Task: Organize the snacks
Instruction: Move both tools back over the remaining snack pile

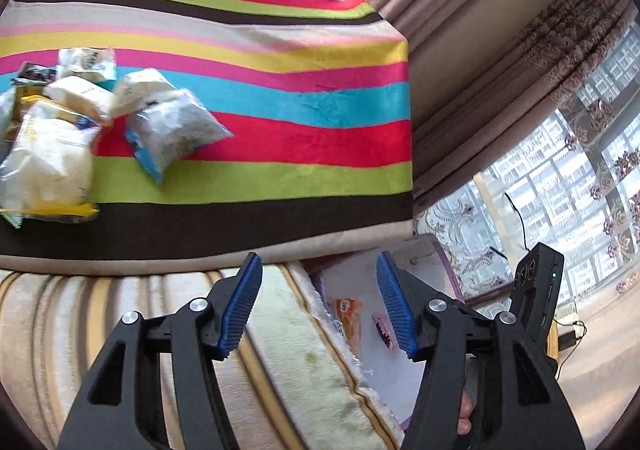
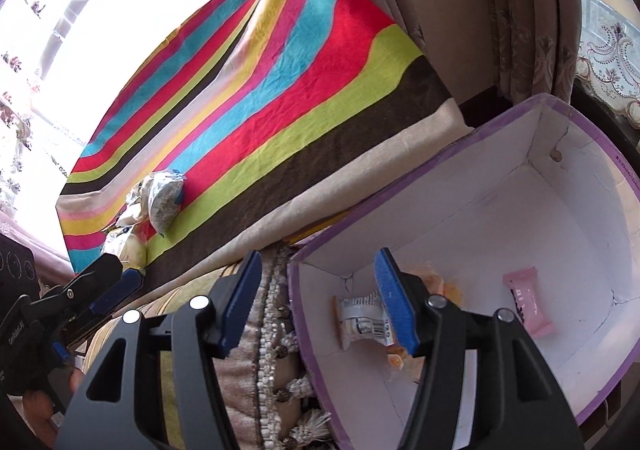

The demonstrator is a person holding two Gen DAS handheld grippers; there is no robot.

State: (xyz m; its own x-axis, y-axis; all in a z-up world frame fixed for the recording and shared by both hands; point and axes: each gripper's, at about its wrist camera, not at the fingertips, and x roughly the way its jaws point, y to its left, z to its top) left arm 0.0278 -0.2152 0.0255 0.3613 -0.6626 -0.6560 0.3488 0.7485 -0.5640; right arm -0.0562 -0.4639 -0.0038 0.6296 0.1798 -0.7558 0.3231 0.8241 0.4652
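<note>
A pile of snack packets (image 1: pixel 72 118) lies at the left of a striped cloth (image 1: pixel 280 90); a blue-edged clear packet (image 1: pixel 172 130) is nearest. My left gripper (image 1: pixel 318 302) is open and empty, hovering over the sofa edge, apart from the pile. A purple-rimmed white box (image 2: pixel 560 186) holds an orange-and-white packet (image 2: pixel 360 316) and a pink packet (image 2: pixel 528 300). My right gripper (image 2: pixel 318 300) is open and empty above the box's near-left corner. The pile (image 2: pixel 160 202) and the left gripper (image 2: pixel 120 282) show in the right wrist view. The box (image 1: pixel 352 282) shows in the left wrist view.
A striped sofa cushion (image 1: pixel 160 330) with a tasselled fringe (image 2: pixel 280 350) lies between cloth and box. Curtains (image 1: pixel 500 30) and a window (image 1: pixel 580 170) stand to the right. The right gripper's black body (image 1: pixel 536 290) shows at the right of the left wrist view.
</note>
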